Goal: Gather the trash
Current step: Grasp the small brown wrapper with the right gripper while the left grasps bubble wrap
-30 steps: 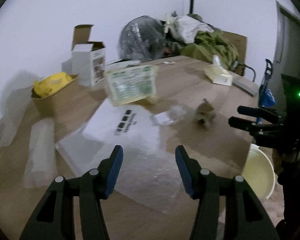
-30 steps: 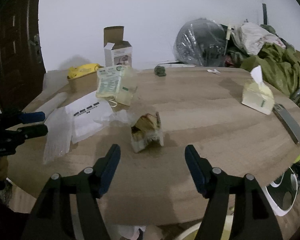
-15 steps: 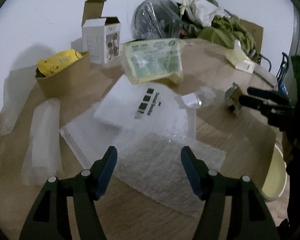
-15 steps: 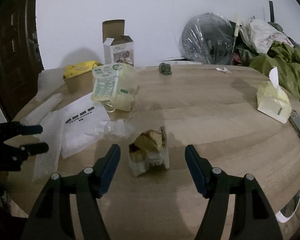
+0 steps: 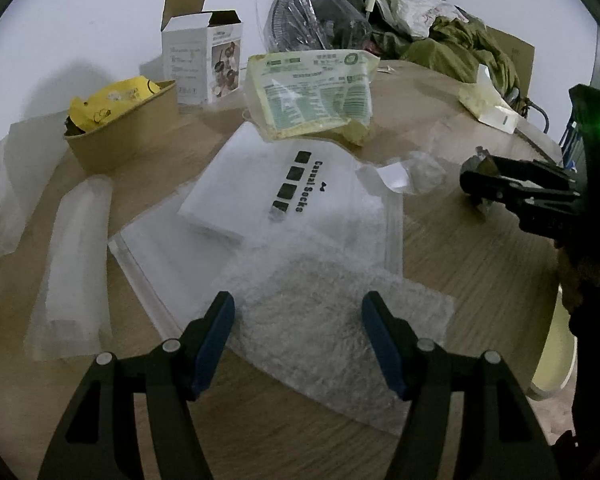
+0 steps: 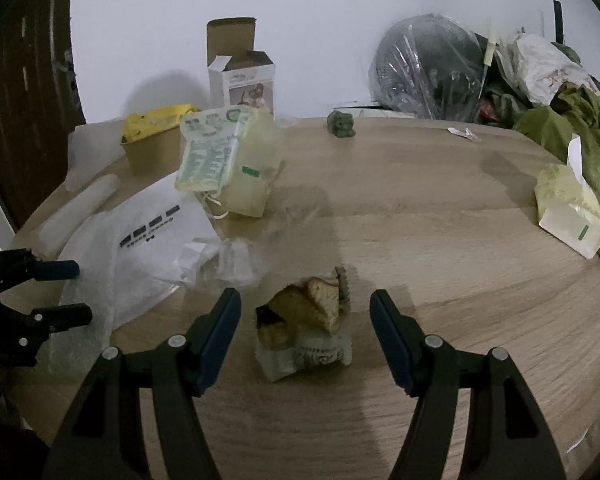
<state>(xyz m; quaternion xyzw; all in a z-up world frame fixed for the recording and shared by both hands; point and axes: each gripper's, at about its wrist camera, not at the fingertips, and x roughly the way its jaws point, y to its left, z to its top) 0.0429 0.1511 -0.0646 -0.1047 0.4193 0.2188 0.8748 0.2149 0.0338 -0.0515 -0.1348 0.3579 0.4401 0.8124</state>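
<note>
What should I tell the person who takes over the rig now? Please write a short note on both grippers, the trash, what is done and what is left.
Left gripper: open, its jaws have just been opening, empty, above the bubble wrap.
Right gripper: open, the crumpled food wrapper lies between its fingers, not pinched.
On the wooden table: socks bag, green-printed bag, paper bowl.
Done: nothing is held.
Left: grip and collect each piece.
</note>
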